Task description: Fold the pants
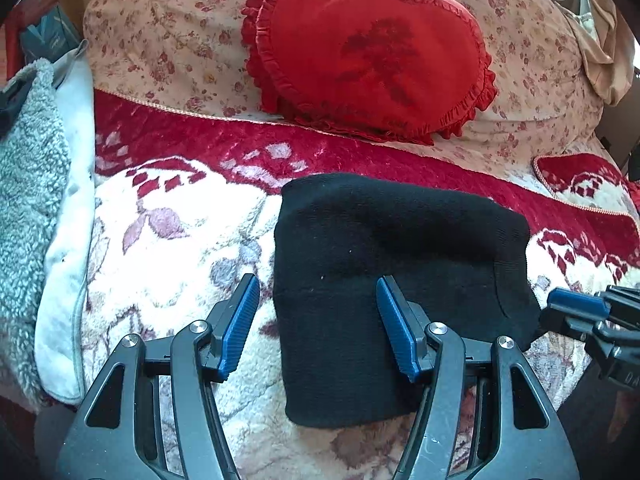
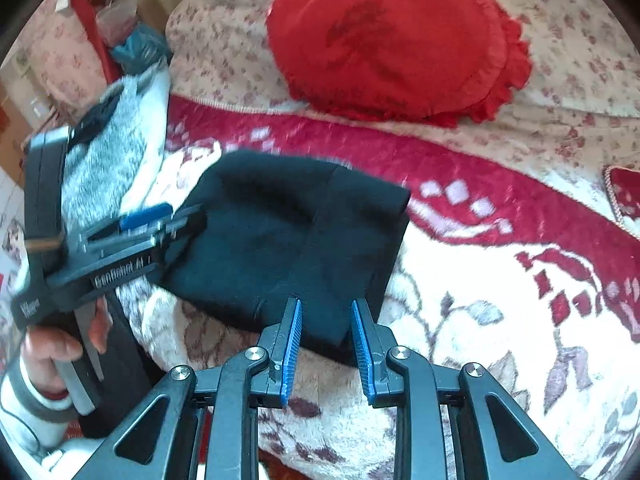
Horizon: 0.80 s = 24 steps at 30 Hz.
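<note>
The black pants (image 1: 384, 280) lie folded into a thick rectangle on the fleece blanket (image 1: 168, 240). My left gripper (image 1: 318, 284) is open wide, just above the near left part of the pants, holding nothing. My right gripper (image 2: 326, 306) is open with a narrower gap, over the near right corner of the pants (image 2: 296, 240), holding nothing. The right gripper also shows at the right edge of the left wrist view (image 1: 576, 308). The left gripper shows at the left of the right wrist view (image 2: 148, 216), held by a hand.
A red heart-shaped cushion (image 1: 372, 52) leans on a floral pillow (image 1: 168, 40) behind the pants. A grey fluffy garment (image 1: 28, 208) and a white cloth (image 1: 68, 280) lie at the left. Clutter (image 2: 120, 20) stands at the far left.
</note>
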Tool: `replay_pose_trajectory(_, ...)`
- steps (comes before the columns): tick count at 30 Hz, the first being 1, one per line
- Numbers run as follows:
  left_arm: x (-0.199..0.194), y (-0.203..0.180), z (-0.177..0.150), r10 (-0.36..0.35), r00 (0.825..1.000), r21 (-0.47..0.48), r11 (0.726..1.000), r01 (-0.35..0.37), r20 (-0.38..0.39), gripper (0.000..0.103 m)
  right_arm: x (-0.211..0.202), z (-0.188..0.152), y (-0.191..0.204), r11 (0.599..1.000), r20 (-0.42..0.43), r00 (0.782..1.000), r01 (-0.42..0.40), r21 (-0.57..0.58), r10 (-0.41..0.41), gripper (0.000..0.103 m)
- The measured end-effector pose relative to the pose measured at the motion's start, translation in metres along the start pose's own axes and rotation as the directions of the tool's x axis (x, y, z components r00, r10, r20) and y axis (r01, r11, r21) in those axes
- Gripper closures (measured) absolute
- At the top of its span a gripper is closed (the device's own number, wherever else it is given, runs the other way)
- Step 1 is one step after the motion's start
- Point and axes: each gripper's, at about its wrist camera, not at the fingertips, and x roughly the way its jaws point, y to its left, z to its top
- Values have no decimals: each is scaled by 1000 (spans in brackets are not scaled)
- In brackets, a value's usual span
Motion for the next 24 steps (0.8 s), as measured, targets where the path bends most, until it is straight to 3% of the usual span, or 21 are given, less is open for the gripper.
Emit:
replay_pose_trajectory(6, -5, -1, -8, -2, 1000, -19, 1000, 2, -7, 42, 7, 1, 20, 998, 2, 1000, -11, -54, 11, 79)
replay_pose_trajectory(12, 3, -6, -14, -10, 1000, -30, 1000, 9, -22, 37, 27, -8, 19, 992, -18, 996, 86, -96, -88, 79)
replay_pose_trajectory(19, 2, -9, -14, -9, 1000, -22, 1000, 8, -23, 37, 25, -9, 8, 998, -3, 999, 44, -51, -44, 79)
replay_pose_trajectory(24, -5, -2, -12, -1, 1000, -42, 999, 1, -14, 37, 7, -2, -9, 997, 53, 998, -26, 66, 22, 76)
